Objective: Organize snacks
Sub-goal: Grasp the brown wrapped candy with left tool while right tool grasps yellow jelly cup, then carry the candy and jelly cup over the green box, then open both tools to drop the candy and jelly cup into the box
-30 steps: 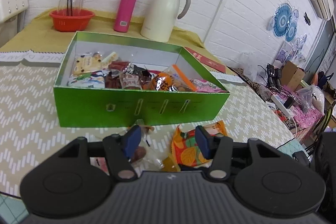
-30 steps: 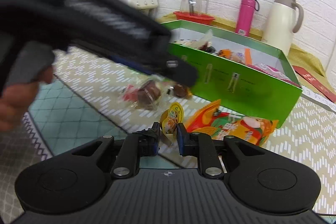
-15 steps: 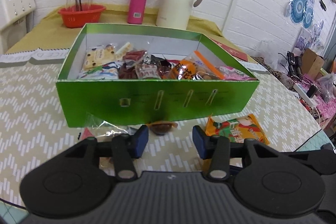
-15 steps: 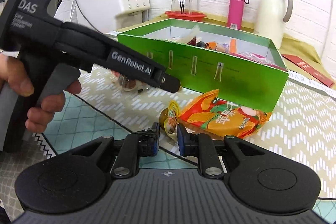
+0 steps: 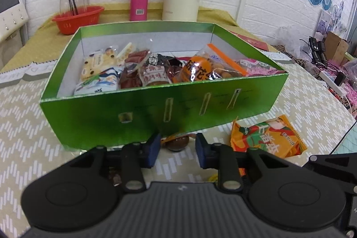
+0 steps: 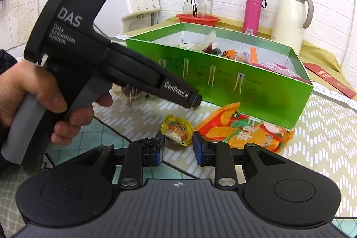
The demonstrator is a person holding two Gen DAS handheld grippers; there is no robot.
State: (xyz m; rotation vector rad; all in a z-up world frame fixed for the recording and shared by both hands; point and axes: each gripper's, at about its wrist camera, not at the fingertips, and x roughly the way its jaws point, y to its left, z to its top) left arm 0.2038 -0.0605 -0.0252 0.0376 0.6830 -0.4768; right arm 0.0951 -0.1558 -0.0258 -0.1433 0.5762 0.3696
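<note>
Patterned tablecloth point(image 6: 323, 139) bears an orange snack packet point(image 6: 243, 131) lying crosswise beside the parted right hand-held gripper point(image 6: 178, 146).

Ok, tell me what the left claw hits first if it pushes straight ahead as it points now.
Most likely the small brown wrapped snack lying on the table between the left claw's open jaws, which have just been closing. Just beyond it stands the green box's front wall. Depth is hard to judge.

The right tool point(image 6: 178, 145) has just been opening, its jaws now apart around the jelly cup point(image 6: 177, 129). The left tool point(image 5: 177, 150) has been closing around a brown sweet point(image 5: 177, 142), and has neared the green box point(image 5: 156, 108).
</note>
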